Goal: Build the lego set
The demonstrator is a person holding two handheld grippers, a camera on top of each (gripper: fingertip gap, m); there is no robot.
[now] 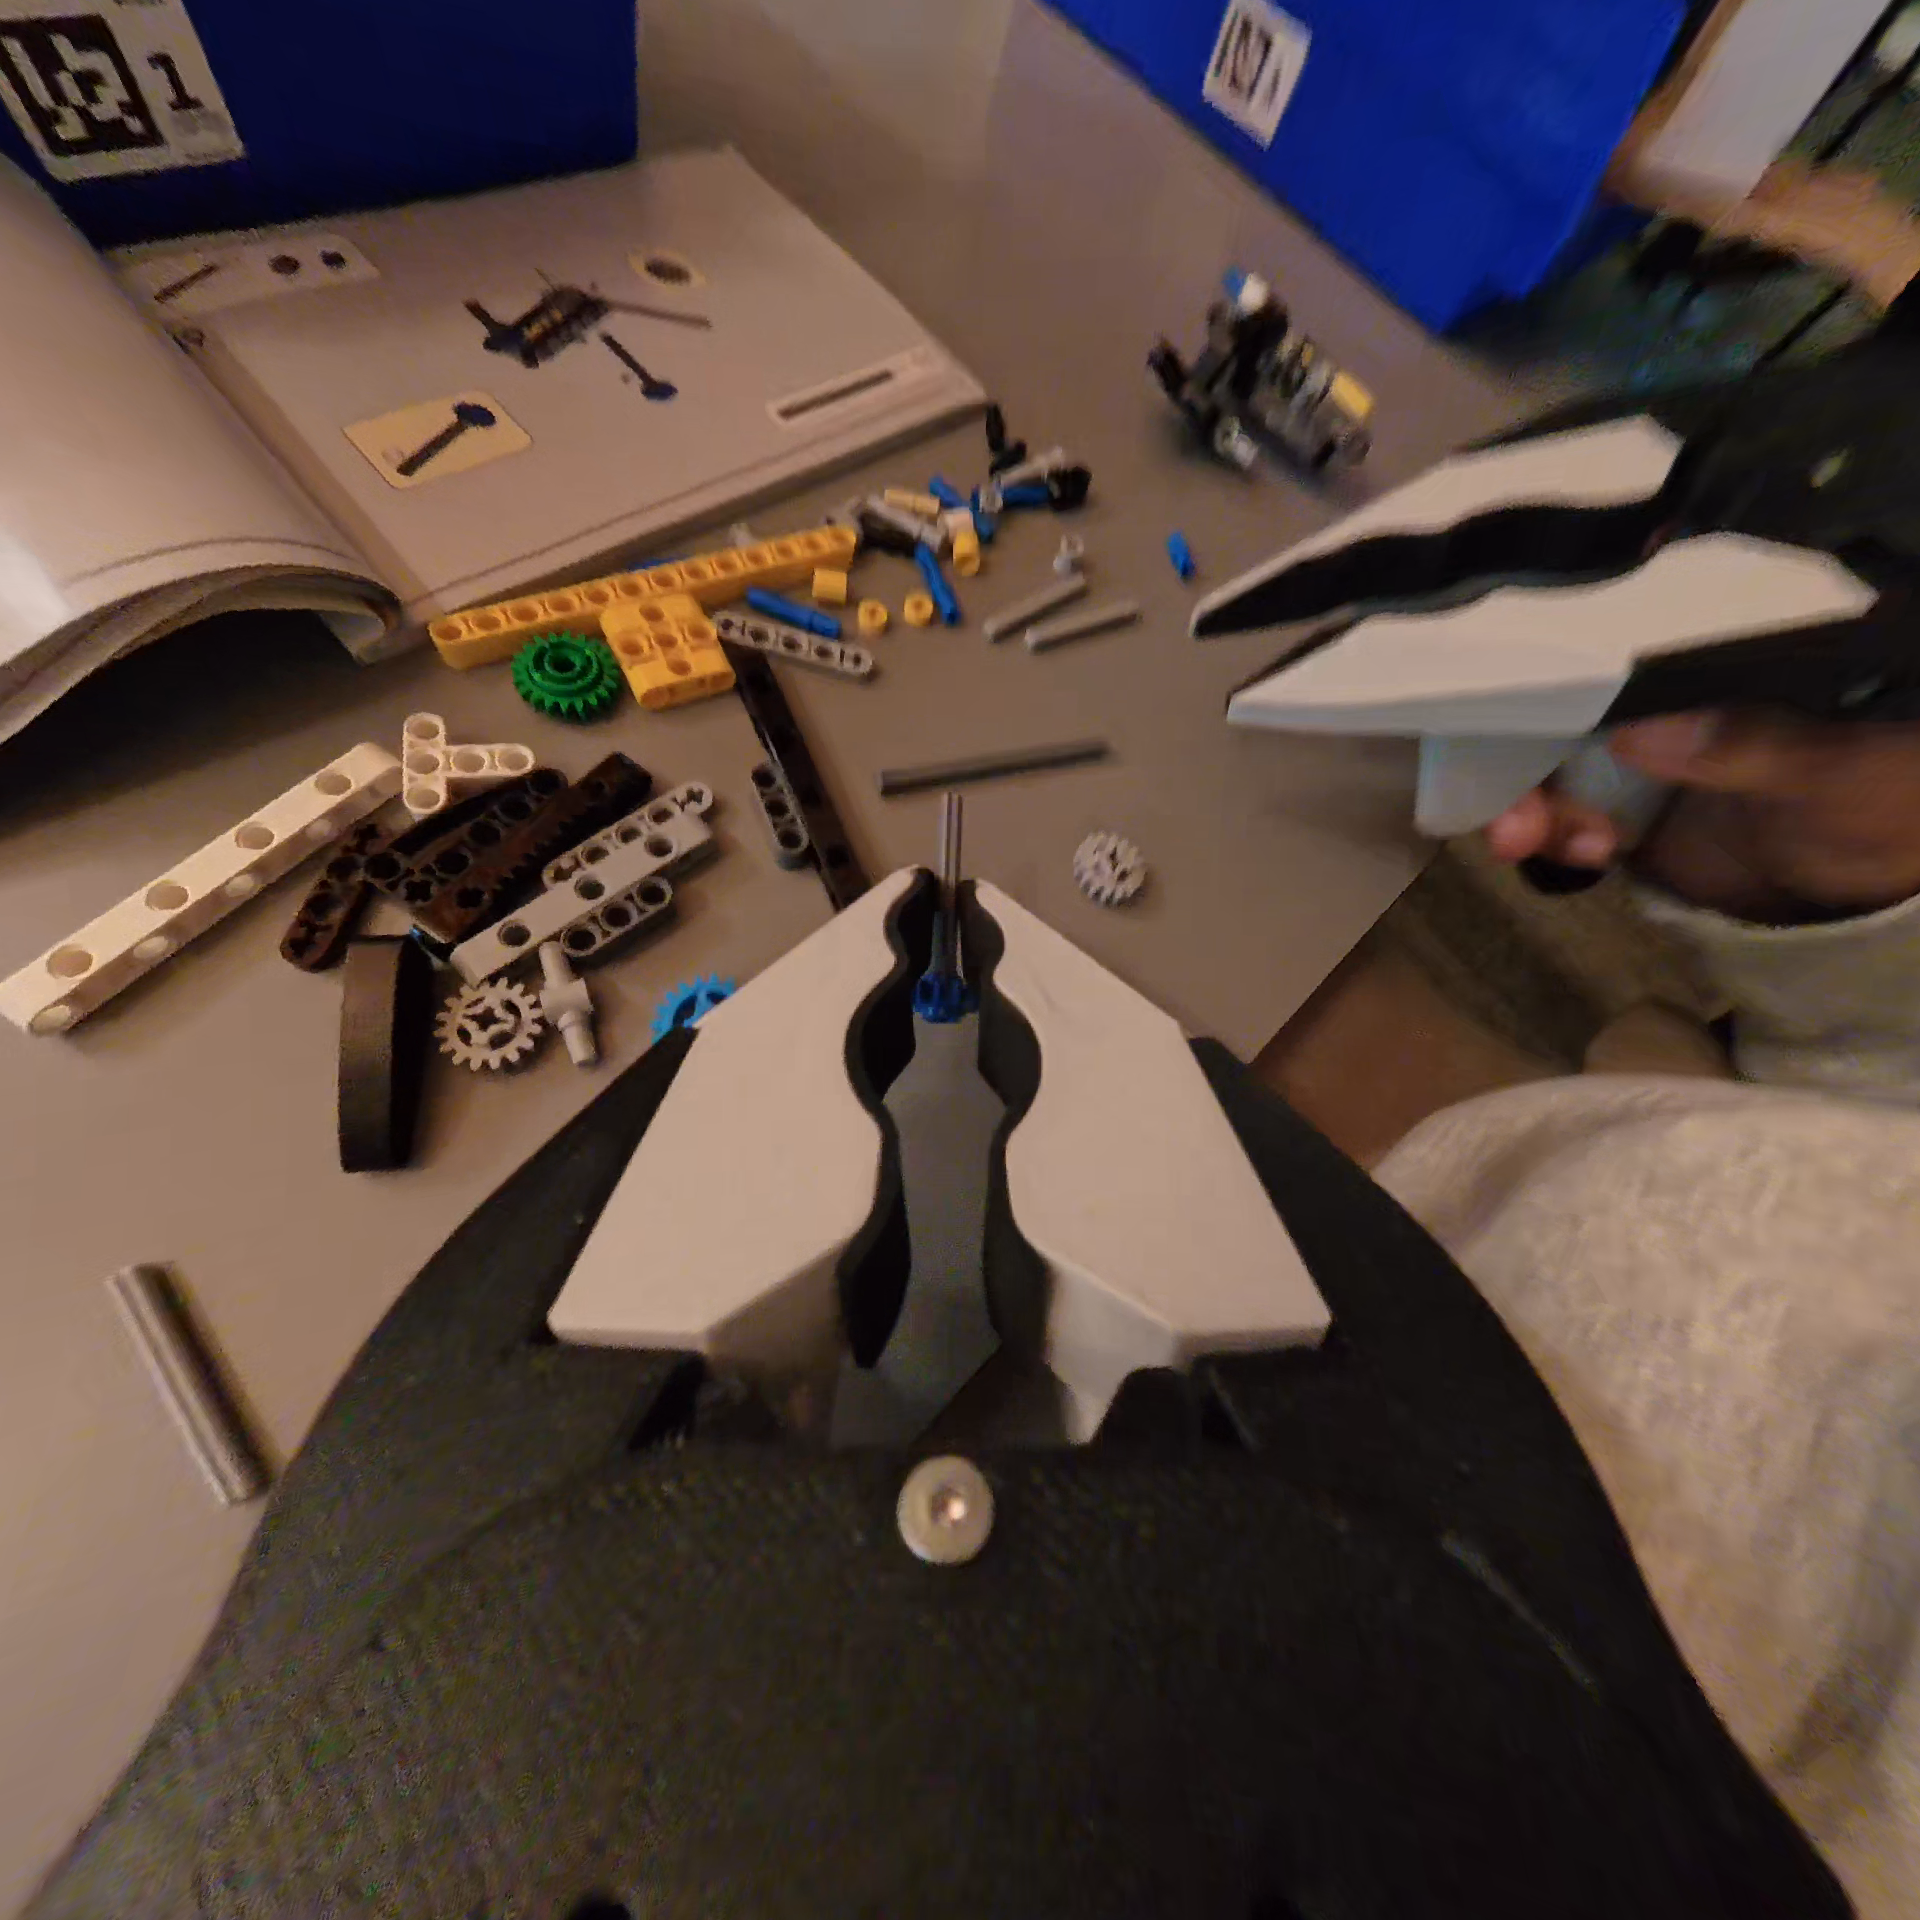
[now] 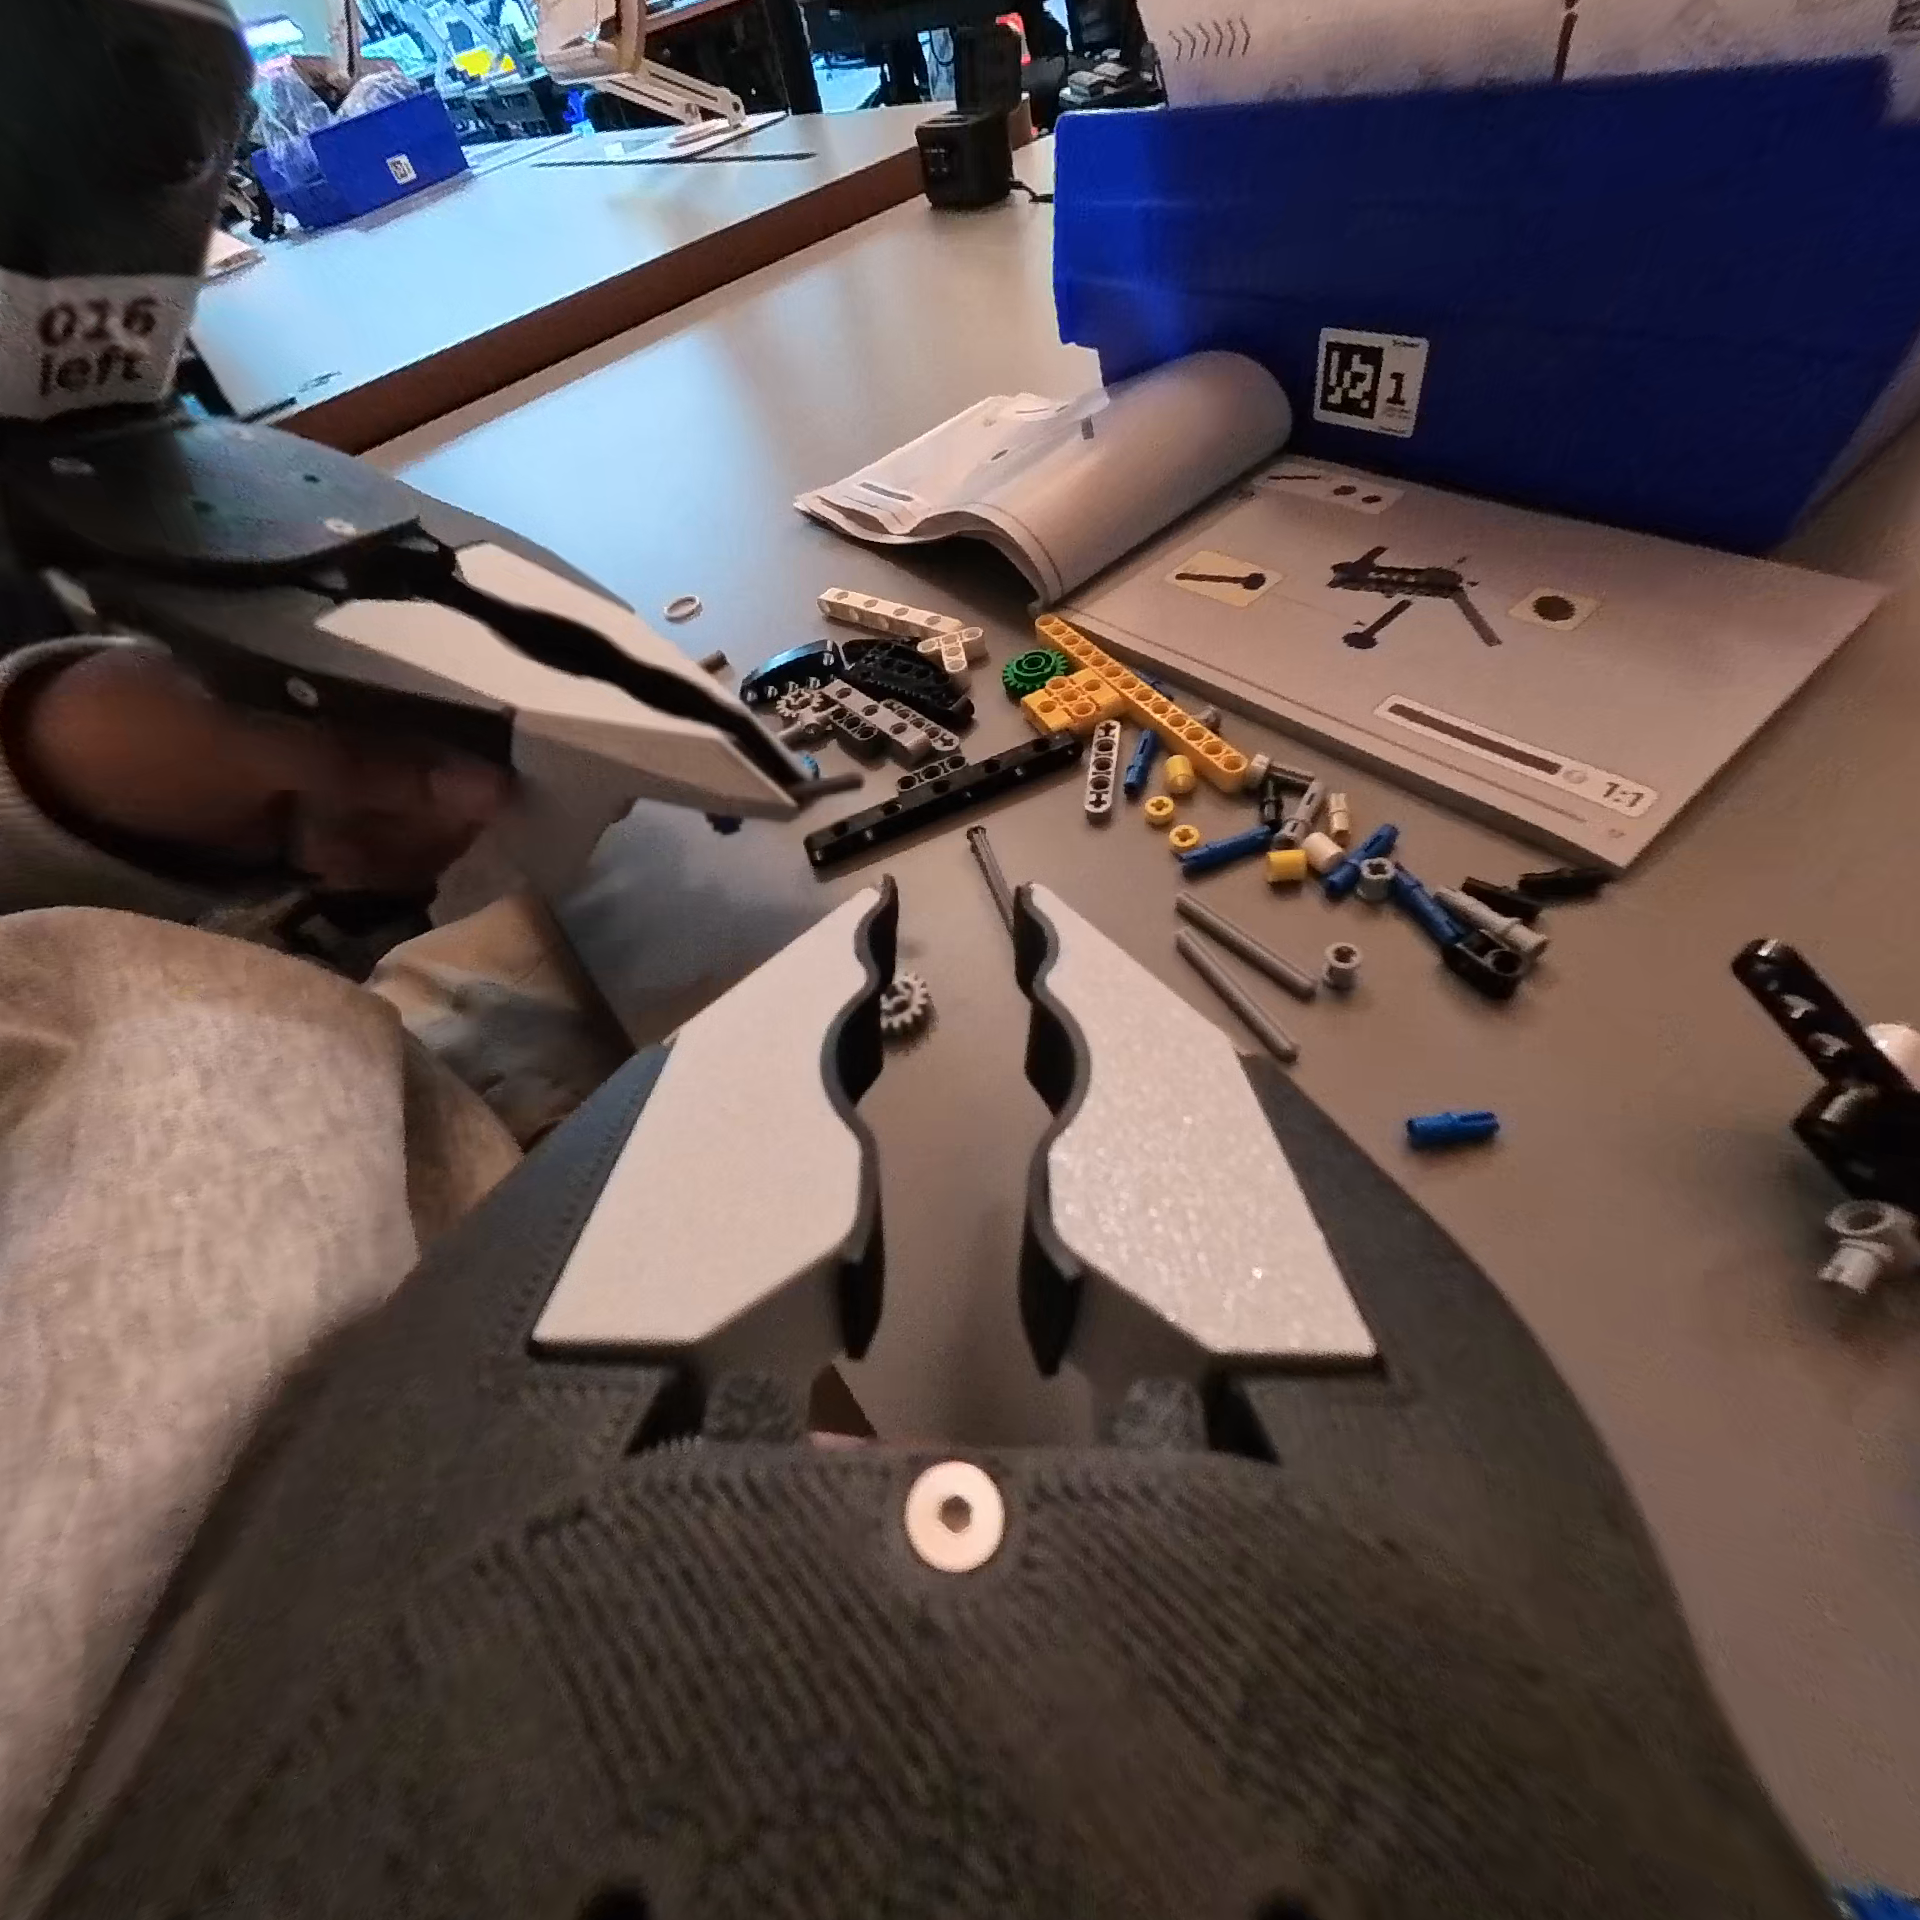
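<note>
The blue-headed axle pin (image 1: 943, 971) sits pinched between the tips of the left hand-held gripper (image 1: 948, 883), above the desk (image 1: 1039, 260); light, stiff, probably slippery, best held by its shaft; the right hand-held gripper (image 2: 956, 899) hangs parted and empty over loose lego parts (image 2: 1195, 790).

Our left gripper (image 1: 948, 894) sits at the centre of the left wrist view, its grey fingers (image 1: 790, 1091) drawn nearly together and pinching something thin at the tips. Our right gripper (image 2: 954, 904), centred in the right wrist view, has its fingers (image 2: 1174, 1153) parted with a clear gap. At the left of that view, our left hand (image 2: 312, 800) wraps the other gripper's handle.
</note>
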